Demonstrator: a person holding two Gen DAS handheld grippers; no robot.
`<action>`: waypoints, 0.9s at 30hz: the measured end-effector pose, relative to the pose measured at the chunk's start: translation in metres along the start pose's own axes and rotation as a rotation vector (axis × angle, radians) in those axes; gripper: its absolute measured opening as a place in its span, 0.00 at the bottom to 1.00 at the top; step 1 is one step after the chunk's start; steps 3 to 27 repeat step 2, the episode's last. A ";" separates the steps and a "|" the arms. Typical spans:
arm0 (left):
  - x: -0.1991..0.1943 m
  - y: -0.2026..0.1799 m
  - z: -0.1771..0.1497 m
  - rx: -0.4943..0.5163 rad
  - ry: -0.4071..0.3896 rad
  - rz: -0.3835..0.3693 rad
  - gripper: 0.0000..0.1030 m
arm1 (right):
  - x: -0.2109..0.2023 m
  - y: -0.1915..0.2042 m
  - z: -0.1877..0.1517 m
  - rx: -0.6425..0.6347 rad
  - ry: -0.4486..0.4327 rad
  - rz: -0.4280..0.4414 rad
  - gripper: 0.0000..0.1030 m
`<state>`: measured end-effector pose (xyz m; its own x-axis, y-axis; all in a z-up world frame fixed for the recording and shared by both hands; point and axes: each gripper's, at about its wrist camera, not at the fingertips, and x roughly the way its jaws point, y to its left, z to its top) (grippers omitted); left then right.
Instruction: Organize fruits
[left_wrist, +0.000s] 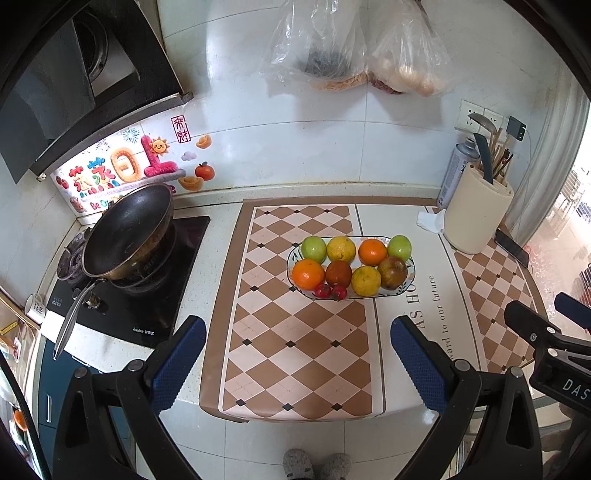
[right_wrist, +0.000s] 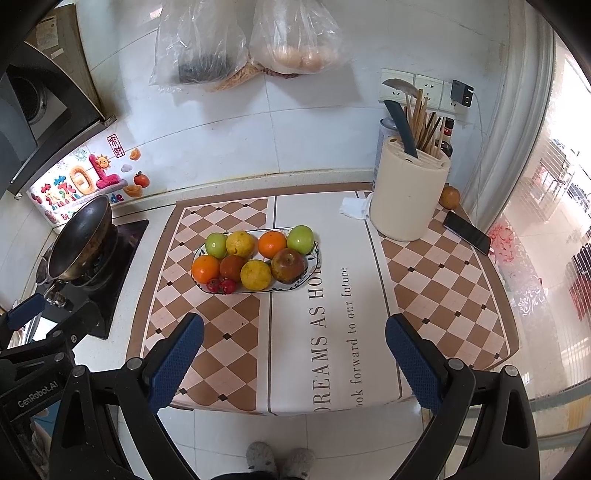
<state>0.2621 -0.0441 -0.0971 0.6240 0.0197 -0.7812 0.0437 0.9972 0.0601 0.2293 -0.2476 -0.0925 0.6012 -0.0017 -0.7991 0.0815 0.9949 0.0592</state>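
Both of your claws, left claw (left_wrist: 298, 332) and right claw (right_wrist: 294, 330), hang spread wide and hold nothing, well short of the fruit plate (left_wrist: 295, 254) sitting on the checkered mat (left_wrist: 295, 362) on the desk (left_wrist: 216, 280).

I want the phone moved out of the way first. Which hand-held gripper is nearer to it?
Right. The right hand-held gripper hovers open, the phone ahead to its right; the left hand-held gripper is further left, beyond the right one.
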 end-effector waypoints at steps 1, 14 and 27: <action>0.000 0.000 0.000 0.001 -0.001 0.000 0.99 | -0.001 -0.001 0.000 0.000 -0.001 -0.001 0.98; 0.000 0.000 0.000 0.003 -0.001 0.000 0.99 | -0.002 -0.001 0.000 0.000 0.000 -0.001 0.98; 0.000 0.000 0.000 0.003 -0.001 0.000 0.99 | -0.002 -0.001 0.000 0.000 0.000 -0.001 0.98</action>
